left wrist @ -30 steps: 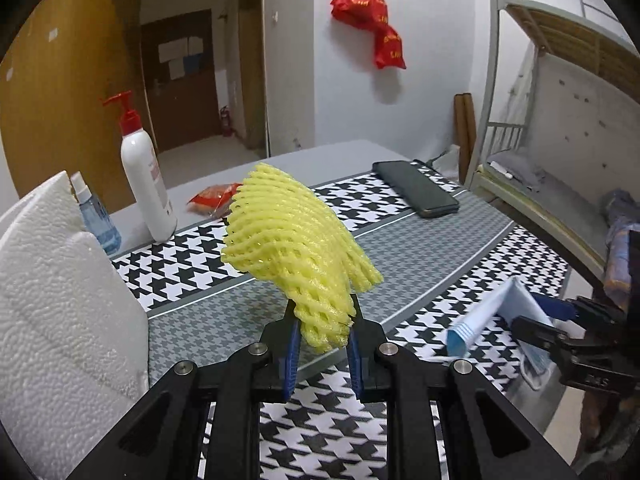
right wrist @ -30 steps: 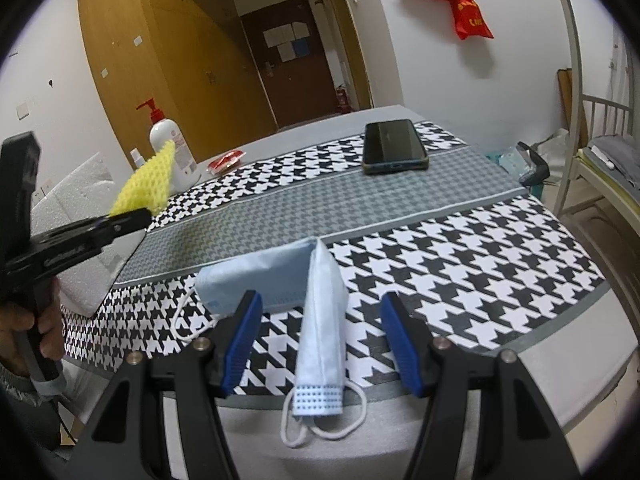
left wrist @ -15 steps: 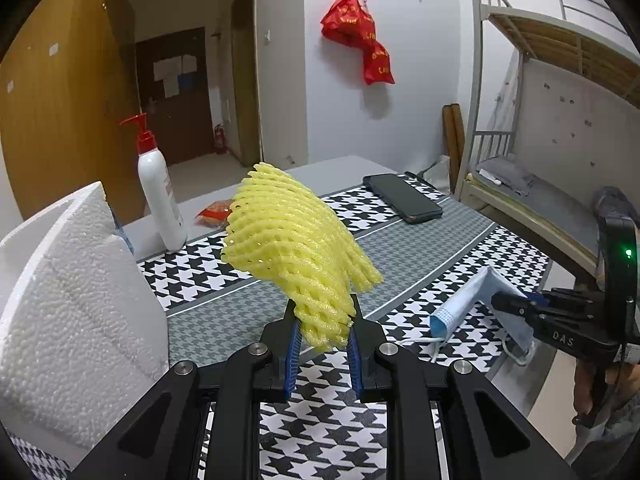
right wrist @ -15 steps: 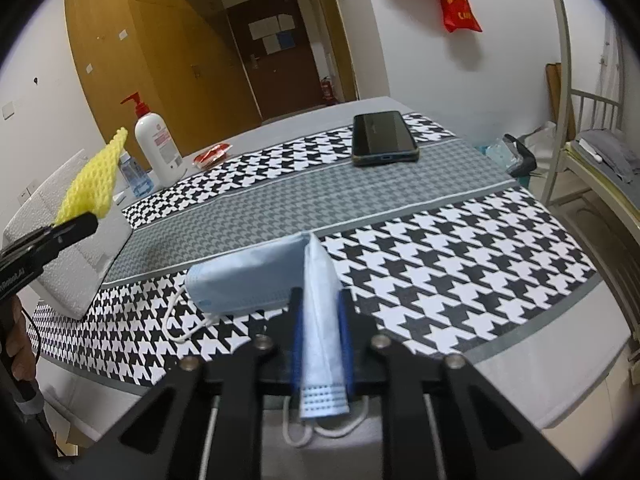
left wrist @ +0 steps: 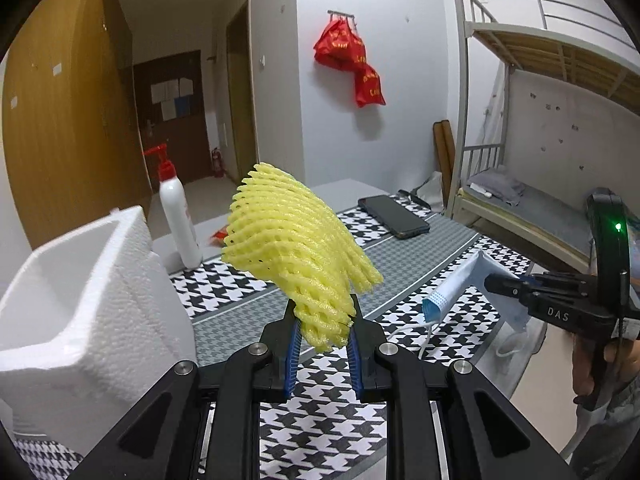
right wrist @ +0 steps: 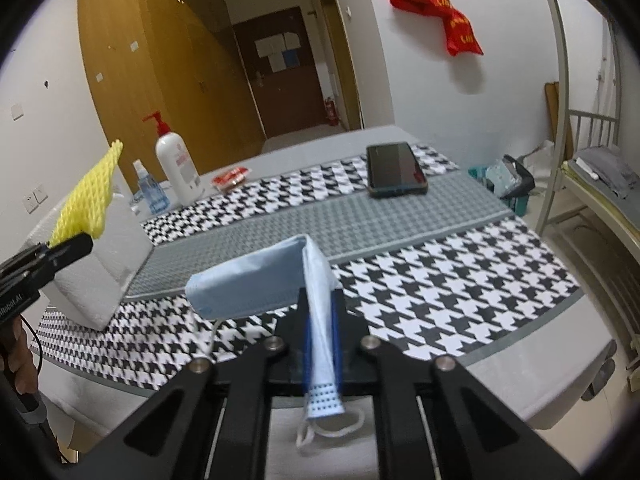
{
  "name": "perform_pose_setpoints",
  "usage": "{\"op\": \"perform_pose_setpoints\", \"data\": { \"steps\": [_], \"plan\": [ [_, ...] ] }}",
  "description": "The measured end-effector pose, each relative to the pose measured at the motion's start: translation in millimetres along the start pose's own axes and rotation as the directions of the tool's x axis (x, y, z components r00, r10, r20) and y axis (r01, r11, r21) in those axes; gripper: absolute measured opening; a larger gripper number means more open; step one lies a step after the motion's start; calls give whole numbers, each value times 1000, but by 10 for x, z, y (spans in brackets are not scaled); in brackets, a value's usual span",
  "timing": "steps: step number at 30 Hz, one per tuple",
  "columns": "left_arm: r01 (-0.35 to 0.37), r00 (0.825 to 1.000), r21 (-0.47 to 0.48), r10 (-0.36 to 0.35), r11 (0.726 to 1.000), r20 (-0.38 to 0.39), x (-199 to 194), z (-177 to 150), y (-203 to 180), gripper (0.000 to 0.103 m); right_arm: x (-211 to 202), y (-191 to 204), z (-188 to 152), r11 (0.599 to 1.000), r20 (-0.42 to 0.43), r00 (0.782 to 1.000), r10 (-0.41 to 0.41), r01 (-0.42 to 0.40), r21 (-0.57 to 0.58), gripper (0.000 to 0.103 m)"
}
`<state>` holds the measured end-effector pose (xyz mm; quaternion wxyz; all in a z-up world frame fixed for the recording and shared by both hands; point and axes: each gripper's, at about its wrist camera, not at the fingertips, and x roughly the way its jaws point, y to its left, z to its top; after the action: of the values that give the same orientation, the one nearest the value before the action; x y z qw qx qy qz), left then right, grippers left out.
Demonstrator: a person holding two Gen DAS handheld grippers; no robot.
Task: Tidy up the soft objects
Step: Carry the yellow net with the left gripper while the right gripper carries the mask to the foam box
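**Both soft items lifted off the tabletop**

Since a second ago the right hand-held gripper [right wrist: 320,332] has gone from standing wide around the blue face mask [right wrist: 256,280] to clenched on it, and the mask now hangs clear of the tabletop [right wrist: 440,280]; the left hand-held gripper [left wrist: 322,344] has carried its yellow foam fruit net [left wrist: 292,248] closer to the white styrofoam box [left wrist: 80,300].

The net is a bright yellow mesh sleeve, flattened and fanned, pinched at its lower end between the left blue pads and standing up and to the left above them. The mask is pale blue and folded at a corner: one half is gripped edge-on between the right pads, the other half sticks out sideways to the left, and white ear loops dangle below.

The styrofoam box sits at the tabletop's left edge with its top open, just left of the net. A pump bottle [right wrist: 176,172], a small spray bottle [right wrist: 150,192], a red packet [right wrist: 232,176] and a phone [right wrist: 396,170] sit towards the far side. The houndstooth cloth's middle and near right parts lie bare. The mask is held above the near edge.
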<state>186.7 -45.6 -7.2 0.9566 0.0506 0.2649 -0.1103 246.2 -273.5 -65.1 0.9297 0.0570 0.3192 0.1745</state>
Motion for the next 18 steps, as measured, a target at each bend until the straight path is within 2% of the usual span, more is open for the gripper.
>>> {"op": "perform_pose_setpoints", "data": {
  "steps": [10, 18],
  "plan": [
    [1, 998, 6, -1, 1000, 69, -357, 2, 118, 22, -287, 275, 93, 1000, 78, 997, 19, -17, -21, 11],
    [-32, 992, -1, 32, 999, 118, -605, 13, 204, 22, -451, 506, 157, 998, 128, 991, 50, -44, -50, 11]
  ]
}}
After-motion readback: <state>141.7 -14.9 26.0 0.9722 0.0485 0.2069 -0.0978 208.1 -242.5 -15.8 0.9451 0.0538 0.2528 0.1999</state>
